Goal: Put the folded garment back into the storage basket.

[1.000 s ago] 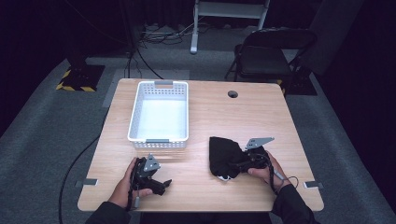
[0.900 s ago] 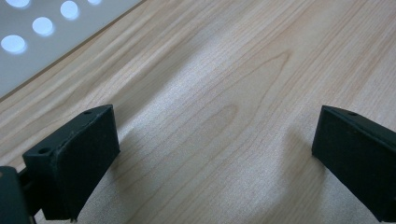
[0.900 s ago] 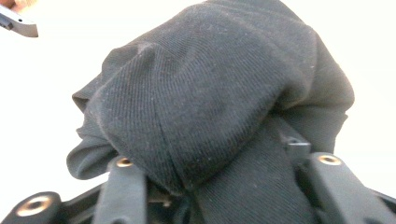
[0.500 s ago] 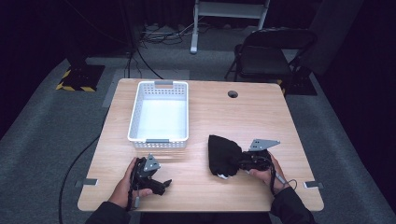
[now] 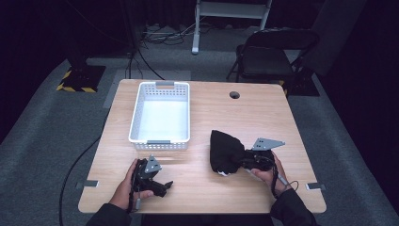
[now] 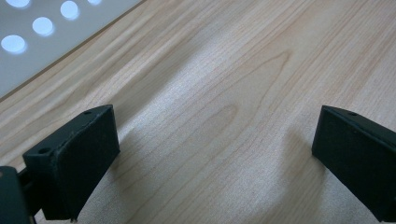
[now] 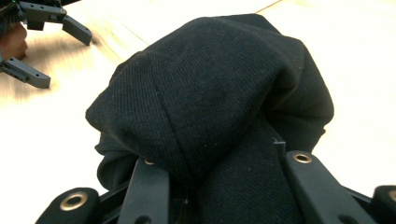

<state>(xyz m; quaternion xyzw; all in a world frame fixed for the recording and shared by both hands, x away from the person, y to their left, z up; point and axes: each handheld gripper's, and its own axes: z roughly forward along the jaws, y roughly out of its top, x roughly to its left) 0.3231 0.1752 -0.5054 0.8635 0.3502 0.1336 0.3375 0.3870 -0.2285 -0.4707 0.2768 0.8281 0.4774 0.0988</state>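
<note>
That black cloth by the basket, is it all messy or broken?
Nothing looks broken or spilled. The black cloth is bunched in a lump on the table, pinched in the right tongs. The white basket sits straight and empty.

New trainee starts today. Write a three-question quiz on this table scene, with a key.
1. True or false: the left tongs hold the black cloth.
2. What lies inside the white basket? A) a cloth B) nothing C) a cup
3. Which tongs are clamped on the cloth?

Key
1. False; their jaws stand open over the bare table.
2. B
3. The right tongs.
</note>
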